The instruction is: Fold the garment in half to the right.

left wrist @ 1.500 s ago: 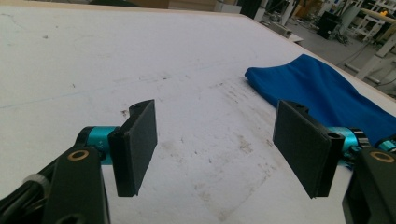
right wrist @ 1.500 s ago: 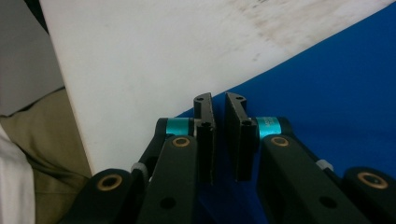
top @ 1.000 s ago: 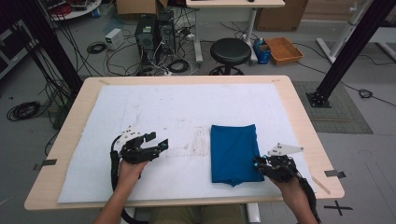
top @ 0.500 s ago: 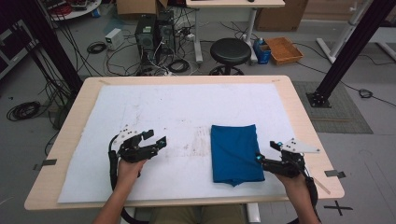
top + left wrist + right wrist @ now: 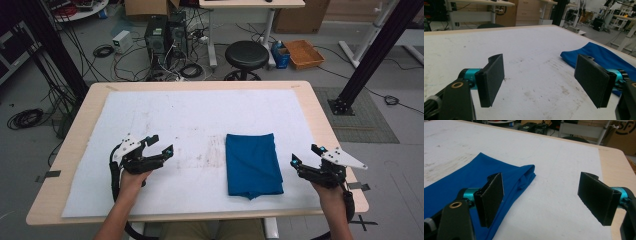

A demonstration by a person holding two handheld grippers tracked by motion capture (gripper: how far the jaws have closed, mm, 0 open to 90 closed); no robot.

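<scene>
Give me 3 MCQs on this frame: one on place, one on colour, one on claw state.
1. Where does the folded cloth lie on the white mat?
A. right of centre, near the right claw
B. far left corner
C. on the stool

2. What colour is the cloth?
A. red
B. blue
C. yellow

3. How do the two claws stand?
A. both shut on the cloth
B. left shut, right open
C. both open, holding nothing

Key: 1 A, the high view shows it between centre and the right claw. 2 B, plainly blue in all three views. 3 C, the left claw and the right claw each show a wide gap between their jaws with bare mat in between.
</scene>
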